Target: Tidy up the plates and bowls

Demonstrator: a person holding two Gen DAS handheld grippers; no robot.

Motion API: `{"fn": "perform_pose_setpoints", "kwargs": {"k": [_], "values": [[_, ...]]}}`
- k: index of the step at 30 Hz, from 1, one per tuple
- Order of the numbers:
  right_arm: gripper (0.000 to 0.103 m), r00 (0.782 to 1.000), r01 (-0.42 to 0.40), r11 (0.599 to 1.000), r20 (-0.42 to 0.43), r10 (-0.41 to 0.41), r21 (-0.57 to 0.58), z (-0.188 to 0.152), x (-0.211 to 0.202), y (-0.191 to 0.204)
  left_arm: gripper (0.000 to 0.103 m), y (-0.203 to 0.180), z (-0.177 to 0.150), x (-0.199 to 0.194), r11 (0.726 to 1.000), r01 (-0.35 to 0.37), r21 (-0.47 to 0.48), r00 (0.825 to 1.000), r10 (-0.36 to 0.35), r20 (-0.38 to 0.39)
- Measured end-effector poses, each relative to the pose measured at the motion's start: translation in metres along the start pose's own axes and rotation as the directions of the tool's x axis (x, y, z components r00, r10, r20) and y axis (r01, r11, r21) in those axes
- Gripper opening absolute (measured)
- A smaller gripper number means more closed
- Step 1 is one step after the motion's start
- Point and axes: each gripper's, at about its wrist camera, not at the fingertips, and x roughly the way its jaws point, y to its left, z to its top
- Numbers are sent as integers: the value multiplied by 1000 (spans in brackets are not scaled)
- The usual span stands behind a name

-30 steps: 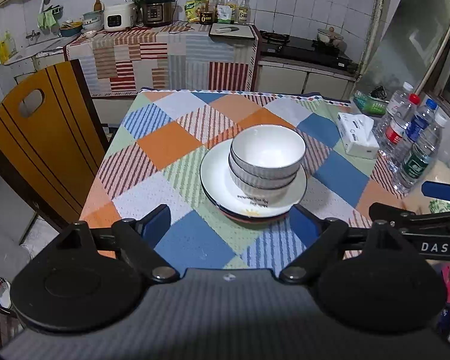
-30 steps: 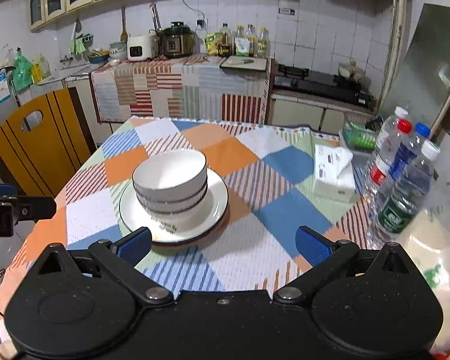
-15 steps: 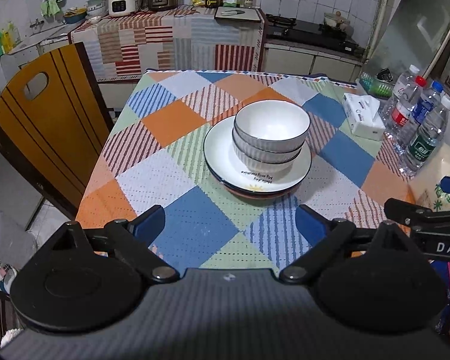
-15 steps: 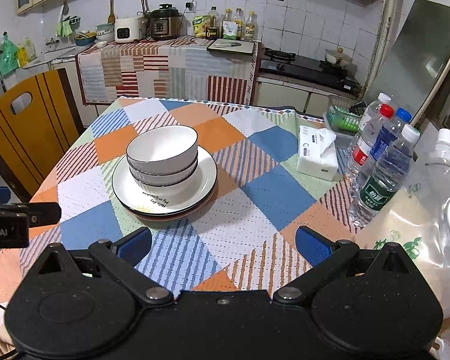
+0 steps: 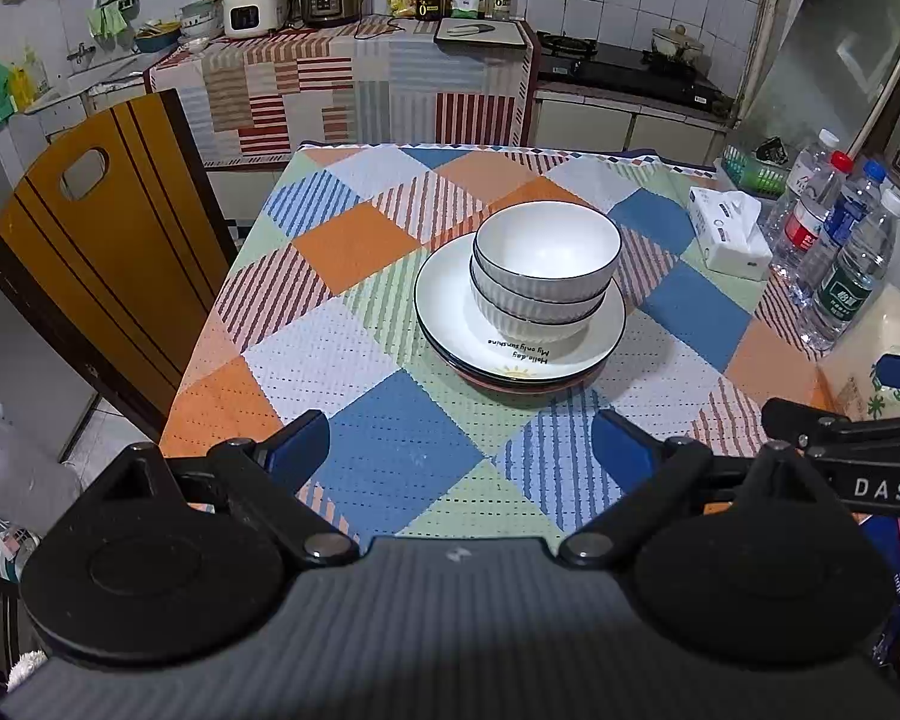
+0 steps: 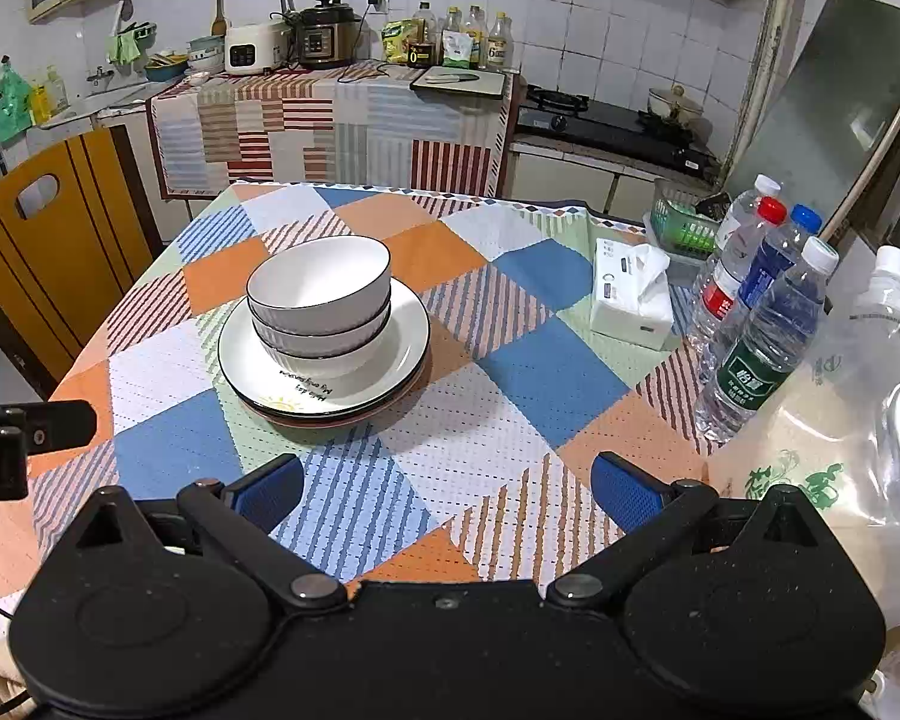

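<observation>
Three white bowls [image 5: 546, 267] with dark rims are nested in a stack on a stack of plates [image 5: 450, 324] in the middle of the checked tablecloth. The top plate is white with a sun drawing; a reddish plate edge shows beneath. The same bowls [image 6: 319, 294] and plates [image 6: 405, 330] show in the right wrist view. My left gripper [image 5: 459, 447] is open and empty above the table's near edge, short of the plates. My right gripper [image 6: 447, 489] is open and empty, to the right of the stack and back from it.
A tissue box [image 5: 729, 234] and three water bottles [image 5: 834, 252] stand at the table's right side, with a green basket [image 6: 684, 231] behind. A wooden chair [image 5: 96, 240] stands at the left. A plastic bag [image 6: 840, 438] lies at the near right.
Both grippers have drawn back and up from the stack, so the bowls and plates look farther away. The stack has not moved. Both grippers stay open.
</observation>
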Motion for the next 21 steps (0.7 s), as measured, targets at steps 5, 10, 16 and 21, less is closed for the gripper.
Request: {"fn": "perform_pose_setpoints", "kwargs": {"k": [5, 10, 16, 21], "values": [[103, 1000, 0, 1000, -6, 0, -5, -3, -1, 3, 95, -4, -2, -3, 1000, -16, 13, 1000, 16, -1], [103, 1000, 8, 1000, -12, -9, -13, -4, 1, 4, 95, -5, -3, -1, 1000, -23, 15, 1000, 23, -10], [103, 1000, 20, 1000, -11, -20, -12, -4, 2, 4, 95, -5, -3, 0, 999, -30, 22, 999, 30, -15], [103, 1000, 28, 1000, -10, -28, -7, -5, 1, 2, 95, -6, -5, 1, 999, -36, 33, 999, 37, -20]]}}
